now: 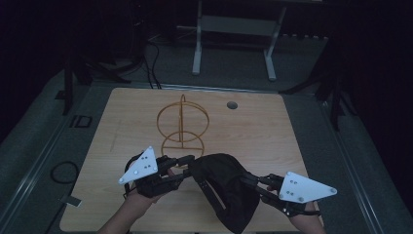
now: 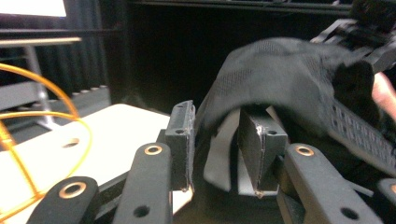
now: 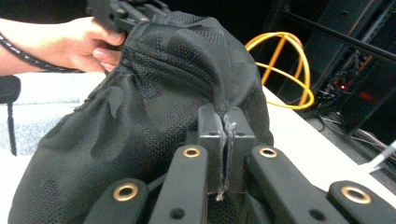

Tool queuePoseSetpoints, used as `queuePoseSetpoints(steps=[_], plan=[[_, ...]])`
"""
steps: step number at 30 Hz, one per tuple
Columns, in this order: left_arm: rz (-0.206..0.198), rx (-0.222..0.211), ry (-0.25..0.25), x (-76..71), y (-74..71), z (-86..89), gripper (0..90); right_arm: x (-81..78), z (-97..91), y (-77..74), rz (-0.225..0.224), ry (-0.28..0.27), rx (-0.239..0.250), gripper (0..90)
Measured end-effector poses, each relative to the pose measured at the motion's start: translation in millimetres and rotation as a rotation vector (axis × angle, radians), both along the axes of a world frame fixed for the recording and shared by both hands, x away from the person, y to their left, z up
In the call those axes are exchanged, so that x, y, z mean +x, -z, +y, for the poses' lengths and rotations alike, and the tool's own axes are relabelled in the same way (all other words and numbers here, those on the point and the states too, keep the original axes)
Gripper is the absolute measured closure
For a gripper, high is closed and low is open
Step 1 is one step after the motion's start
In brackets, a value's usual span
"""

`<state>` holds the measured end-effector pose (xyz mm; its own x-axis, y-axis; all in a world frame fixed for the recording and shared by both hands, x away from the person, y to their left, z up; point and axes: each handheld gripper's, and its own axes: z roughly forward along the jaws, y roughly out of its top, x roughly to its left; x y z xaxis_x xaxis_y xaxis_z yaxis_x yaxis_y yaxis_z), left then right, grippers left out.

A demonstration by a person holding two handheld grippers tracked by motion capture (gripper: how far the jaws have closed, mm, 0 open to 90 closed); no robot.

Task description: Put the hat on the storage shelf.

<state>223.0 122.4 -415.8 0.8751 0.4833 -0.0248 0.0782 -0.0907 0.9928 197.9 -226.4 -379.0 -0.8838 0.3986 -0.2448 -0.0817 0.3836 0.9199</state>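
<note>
My right gripper [image 3: 225, 140] pinches the black mesh fabric bag [image 3: 154, 116]; my left gripper [image 2: 217, 144] stands spread around its edge, grip unfinished.

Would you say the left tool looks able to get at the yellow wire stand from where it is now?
Probably not right away: the left tool has the black cap between its open jaws. The path to the yellow wire stand just beyond otherwise looks free.
</note>
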Motion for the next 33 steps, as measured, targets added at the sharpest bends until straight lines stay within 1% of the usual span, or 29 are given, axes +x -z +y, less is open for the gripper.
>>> queuePoseSetpoints(steps=[1, 2, 4, 5, 6, 7, 11, 12, 16, 19, 21, 22, 23, 24, 26, 28, 32, 33], plan=[[-0.009, 0.012, -0.006, -0.8, 0.9, 0.8, 66.5, 0.5, -2.0, -0.2, 0.000, 0.010, 0.007, 88.1], [-0.021, 0.028, -0.025, -1.7, 1.8, 1.1, 66.4, 1.3, -3.9, -0.5, 0.003, 0.019, 0.010, 88.0], [-0.021, 0.047, -0.034, -2.4, 4.2, 2.5, 66.3, 2.9, -7.5, -0.8, 0.007, 0.037, 0.019, 88.1], [-0.025, 0.058, -0.048, -2.9, 5.7, 3.0, 66.3, 4.2, -9.4, -0.9, 0.011, 0.044, 0.025, 88.1], [-0.022, 0.072, -0.053, -3.0, 7.2, 4.0, 66.3, 5.1, -11.2, -1.1, 0.012, 0.053, 0.029, 88.1], [-0.023, 0.076, -0.055, -3.0, 8.9, 5.2, 66.3, 6.0, -13.0, -1.2, 0.012, 0.064, 0.036, 88.1], [-0.017, 0.100, -0.096, -3.4, 15.5, 11.7, 66.4, 10.4, -19.3, -2.4, 0.019, 0.098, 0.057, 88.0], [-0.014, 0.106, -0.103, -3.4, 16.6, 13.2, 66.4, 11.7, -21.0, -2.9, 0.018, 0.116, 0.063, 88.1], [-0.014, 0.134, -0.133, -4.6, 23.2, 21.4, 66.3, 16.6, -26.0, -5.4, 0.017, 0.159, 0.077, 88.1], [-0.008, 0.155, -0.155, -5.4, 28.9, 27.5, 66.3, 21.8, -30.0, -9.2, 0.014, 0.188, 0.087, 88.0], [-0.013, 0.179, -0.180, -6.4, 32.8, 31.3, 66.3, 25.7, -32.6, -13.5, 0.004, 0.207, 0.091, 88.0], [-0.013, 0.179, -0.180, -6.4, 32.8, 31.3, 66.0, 27.1, -33.3, -15.3, 0.004, 0.215, 0.094, 88.1], [-0.002, 0.180, -0.190, -6.8, 36.8, 35.9, 64.3, 29.9, -34.5, -18.1, -0.002, 0.224, 0.096, 88.0], [0.001, 0.190, -0.199, -6.9, 38.9, 38.1, 64.2, 31.4, -35.0, -19.8, -0.005, 0.230, 0.098, 88.0], [0.016, 0.187, -0.209, -7.2, 44.3, 43.6, 64.2, 36.5, -36.2, -24.6, -0.006, 0.236, 0.105, 88.0], [0.024, 0.194, -0.223, -7.3, 49.6, 48.0, 64.2, 41.5, -37.2, -29.0, -0.006, 0.240, 0.119, 88.0], [0.047, 0.210, -0.247, -8.7, 60.1, 53.2, 64.2, 50.9, -35.3, -39.2, -0.023, 0.258, 0.127, 88.1], [0.055, 0.212, -0.248, -8.9, 62.7, 54.1, 62.7, 53.6, -34.3, -41.9, -0.028, 0.263, 0.127, 88.1]])
